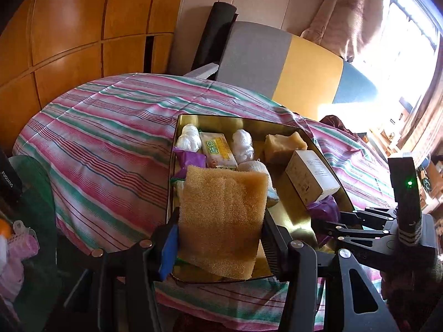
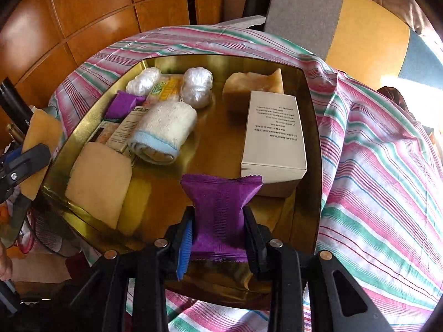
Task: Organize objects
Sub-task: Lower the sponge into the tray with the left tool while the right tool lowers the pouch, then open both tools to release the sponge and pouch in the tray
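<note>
A gold metal tray [image 1: 301, 221] [image 2: 210, 152] lies on a striped cloth. My left gripper [image 1: 220, 218] is shut on a tan sponge [image 1: 221, 215] and holds it over the tray's near left part; the sponge also shows in the right wrist view [image 2: 99, 182]. My right gripper [image 2: 218, 227] is shut on a purple packet [image 2: 220, 207] over the tray's near edge, beside a white box [image 2: 274, 132] [image 1: 311, 177]. In the tray lie a rolled white towel [image 2: 163, 132], two plastic-wrapped white bundles [image 2: 196, 83] [image 2: 144, 80], a yellow-green packet [image 1: 217, 149], another purple packet [image 2: 121, 105] and a tan block [image 2: 249, 83].
The striped cloth [image 1: 110, 127] [image 2: 382, 166] covers a rounded surface that drops off at the edges. A grey and yellow chair back [image 1: 277, 63] stands behind it, wooden cabinets [image 1: 69, 27] at left. Pink hair rollers [image 1: 19, 243] lie at lower left.
</note>
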`<state>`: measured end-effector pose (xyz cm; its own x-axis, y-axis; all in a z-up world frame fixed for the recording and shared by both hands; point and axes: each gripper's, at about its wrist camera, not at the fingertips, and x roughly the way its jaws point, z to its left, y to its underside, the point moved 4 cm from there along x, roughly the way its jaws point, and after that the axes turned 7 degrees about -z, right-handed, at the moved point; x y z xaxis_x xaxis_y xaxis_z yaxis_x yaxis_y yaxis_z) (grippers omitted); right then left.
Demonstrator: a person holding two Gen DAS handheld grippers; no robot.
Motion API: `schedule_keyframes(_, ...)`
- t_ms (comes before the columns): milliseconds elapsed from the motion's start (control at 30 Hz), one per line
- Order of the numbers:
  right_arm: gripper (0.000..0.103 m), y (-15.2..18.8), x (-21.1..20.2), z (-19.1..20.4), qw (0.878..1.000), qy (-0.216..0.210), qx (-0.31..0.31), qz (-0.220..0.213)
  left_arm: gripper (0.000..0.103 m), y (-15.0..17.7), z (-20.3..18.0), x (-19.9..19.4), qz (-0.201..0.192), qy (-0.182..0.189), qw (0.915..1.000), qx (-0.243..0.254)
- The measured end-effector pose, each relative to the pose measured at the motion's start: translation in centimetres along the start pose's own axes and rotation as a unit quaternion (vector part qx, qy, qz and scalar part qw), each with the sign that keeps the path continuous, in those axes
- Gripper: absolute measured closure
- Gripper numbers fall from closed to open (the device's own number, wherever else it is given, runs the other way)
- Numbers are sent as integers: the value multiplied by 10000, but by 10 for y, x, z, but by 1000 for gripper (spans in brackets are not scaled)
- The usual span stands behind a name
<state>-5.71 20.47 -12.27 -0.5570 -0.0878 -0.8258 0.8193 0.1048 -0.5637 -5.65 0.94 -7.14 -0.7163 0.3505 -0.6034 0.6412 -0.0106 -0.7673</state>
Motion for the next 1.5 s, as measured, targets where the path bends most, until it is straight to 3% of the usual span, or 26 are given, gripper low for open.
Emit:
schedule_keyframes(267,64,11,6,-11,9994,100,215,238,50,1,-15,4,108,255,9996,97)
schedule_keyframes(433,64,17,-2,-17,9991,36,416,109,50,-4,-35,12,218,571,9981,22)
schedule_keyframes(667,63,19,-22,-19,9979,50,581,-281,50,-9,-58,23,278,708,9970,155)
schedule_keyframes(1100,63,20,-43,-32,9932,370,813,-753,50,-6,-76,51,602,668,9959,111)
schedule_keyframes(1500,63,18,-57,-39,9895,446,931,-1015,48,-1,-88,80,780,345,9960,248)
